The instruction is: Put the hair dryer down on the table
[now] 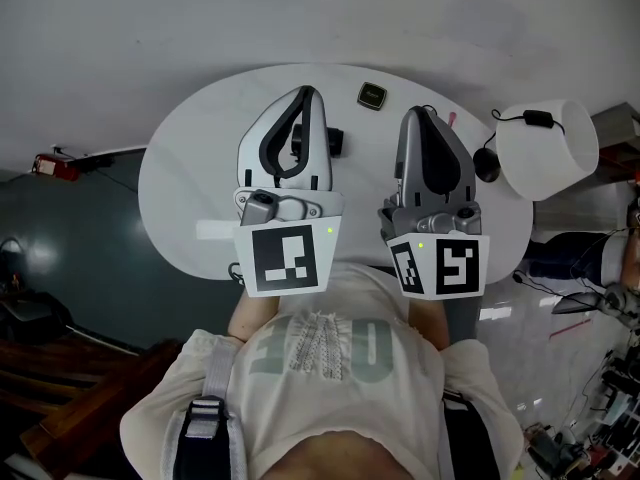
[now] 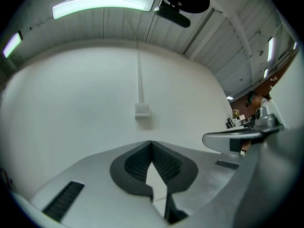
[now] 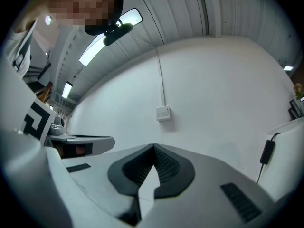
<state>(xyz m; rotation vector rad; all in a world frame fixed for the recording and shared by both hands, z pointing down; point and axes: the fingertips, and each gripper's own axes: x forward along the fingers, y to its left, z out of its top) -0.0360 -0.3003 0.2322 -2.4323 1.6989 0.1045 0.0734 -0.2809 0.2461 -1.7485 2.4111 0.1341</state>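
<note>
Left gripper (image 1: 305,90) (image 2: 152,142): hovering above the table (image 1: 190,168), jaws pressing together on nothing.
Right gripper (image 1: 415,110) (image 3: 153,146): hanging alongside it, jaws also meeting, gripping nothing.
Hair dryer (image 1: 335,140): lying on the table toward the far edge, black, peeking out between both grippers, mostly hidden behind the left one.
Small dark square (image 1: 372,95): sitting at the far edge.
</note>
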